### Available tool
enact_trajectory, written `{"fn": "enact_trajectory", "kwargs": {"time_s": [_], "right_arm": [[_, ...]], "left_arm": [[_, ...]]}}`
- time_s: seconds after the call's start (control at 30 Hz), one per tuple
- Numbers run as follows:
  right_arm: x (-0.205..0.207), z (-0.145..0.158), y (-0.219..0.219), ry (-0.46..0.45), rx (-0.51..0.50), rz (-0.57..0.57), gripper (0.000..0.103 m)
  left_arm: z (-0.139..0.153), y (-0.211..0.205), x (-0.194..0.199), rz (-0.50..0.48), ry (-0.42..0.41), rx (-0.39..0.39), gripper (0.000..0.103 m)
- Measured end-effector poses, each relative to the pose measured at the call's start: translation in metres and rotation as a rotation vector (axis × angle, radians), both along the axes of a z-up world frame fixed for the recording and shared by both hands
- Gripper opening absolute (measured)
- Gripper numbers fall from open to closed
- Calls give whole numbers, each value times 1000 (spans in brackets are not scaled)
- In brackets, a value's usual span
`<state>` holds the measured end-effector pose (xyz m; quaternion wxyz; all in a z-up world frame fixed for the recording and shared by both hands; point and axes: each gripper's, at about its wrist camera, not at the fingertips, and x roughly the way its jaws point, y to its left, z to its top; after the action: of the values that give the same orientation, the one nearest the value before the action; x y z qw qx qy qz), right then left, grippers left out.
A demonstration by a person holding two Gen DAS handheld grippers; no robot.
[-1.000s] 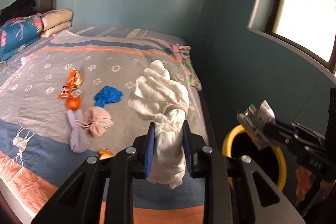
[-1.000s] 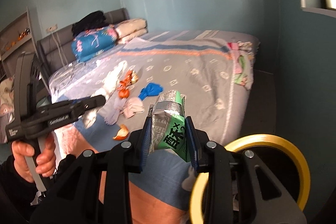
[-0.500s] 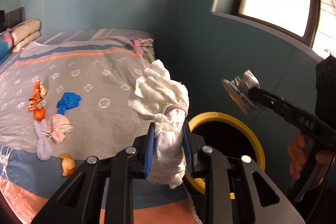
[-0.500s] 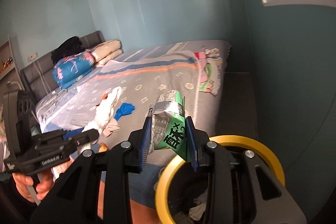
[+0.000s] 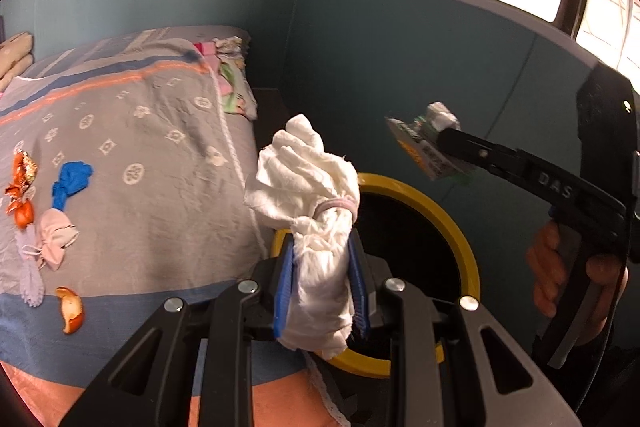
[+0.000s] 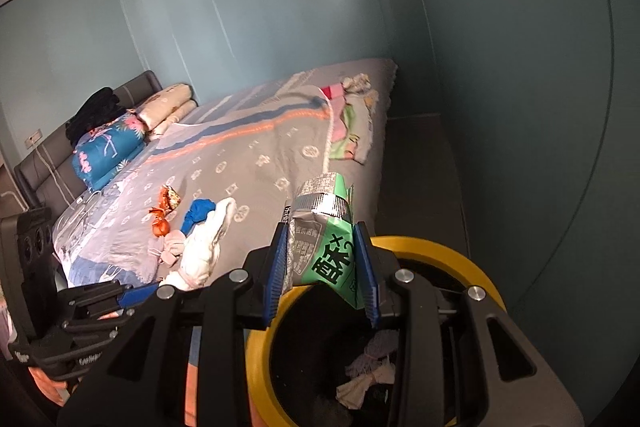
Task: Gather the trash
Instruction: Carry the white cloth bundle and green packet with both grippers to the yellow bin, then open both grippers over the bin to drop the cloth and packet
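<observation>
My left gripper [image 5: 320, 283] is shut on a white tissue bundle [image 5: 310, 195] tied with a pink band, held at the near rim of the yellow-rimmed trash bin [image 5: 452, 227] beside the bed. My right gripper [image 6: 322, 267] is shut on a green snack wrapper [image 6: 326, 239] and holds it above the bin's opening [image 6: 460, 259]. In the left wrist view the right gripper [image 5: 430, 147] hangs over the bin's far side. The left gripper and its bundle [image 6: 206, 247] show at the left of the right wrist view. Crumpled trash [image 6: 368, 375] lies inside the bin.
On the bedspread [image 5: 160, 131] lie an orange wrapper [image 5: 20, 187], a blue glove [image 5: 70, 179], a pink pouch [image 5: 54, 239] and an orange peel [image 5: 72, 309]. Folded cloth [image 5: 228, 75] sits at the bed's far corner. Teal wall and window ledge [image 5: 480, 3] stand behind the bin.
Both grippers have swung right from the bed towards the bin. The bin has come under both grippers. Both loads stay gripped.
</observation>
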<state>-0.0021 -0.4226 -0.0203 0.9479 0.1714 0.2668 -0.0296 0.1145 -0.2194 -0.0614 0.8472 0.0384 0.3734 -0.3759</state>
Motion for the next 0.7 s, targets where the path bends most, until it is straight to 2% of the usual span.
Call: {"fn": "enact_trajectory", "kwargs": {"time_s": [0.27,0.5,0.7], "right_arm": [[3,-24,-23,34,71,-49,33],[7,-32,-36,43,102,-64,44],[3,-34,-40,41,122,-94,50]], "left_arm": [[-12,-28,-3,-63,25,27,24],[-20,-35,-3,-76,44,37,26],[-20,-35,-1,-74,47,28,38]]}}
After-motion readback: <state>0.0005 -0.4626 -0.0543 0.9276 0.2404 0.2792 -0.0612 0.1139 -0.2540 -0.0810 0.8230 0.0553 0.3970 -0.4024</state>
